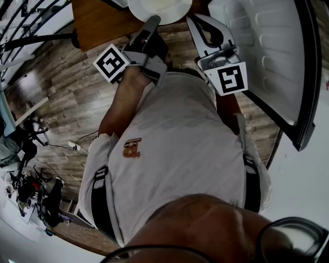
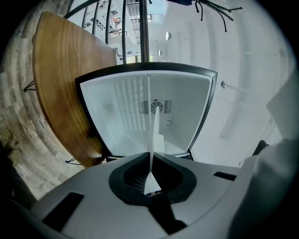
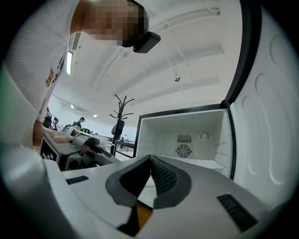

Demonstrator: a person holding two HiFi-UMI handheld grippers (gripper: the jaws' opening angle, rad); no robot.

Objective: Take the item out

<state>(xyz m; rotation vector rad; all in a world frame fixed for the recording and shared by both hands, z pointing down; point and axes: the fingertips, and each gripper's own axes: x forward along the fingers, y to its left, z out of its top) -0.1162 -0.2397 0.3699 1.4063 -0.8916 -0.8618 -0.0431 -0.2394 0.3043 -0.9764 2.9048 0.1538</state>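
A white plate [image 1: 159, 7] is held at the top of the head view, over the edge of a wooden table [image 1: 97, 20]. My left gripper [image 1: 153, 21] is shut on its rim. In the left gripper view the plate [image 2: 150, 121] shows edge-on as a thin white line running up from the left gripper [image 2: 150, 163], with the open white fridge compartment [image 2: 121, 116] behind it. My right gripper [image 1: 193, 20] sits just right of the plate, apart from it. In the right gripper view the right gripper [image 3: 150, 159] has its pads meeting with nothing between them.
The fridge door [image 1: 262, 51] stands open at the right, close to my right gripper. The fridge interior [image 3: 187, 135] has a fan grille on its back wall. A coat rack [image 3: 120, 116] stands to the fridge's left. Wooden floor [image 1: 77, 102] lies below.
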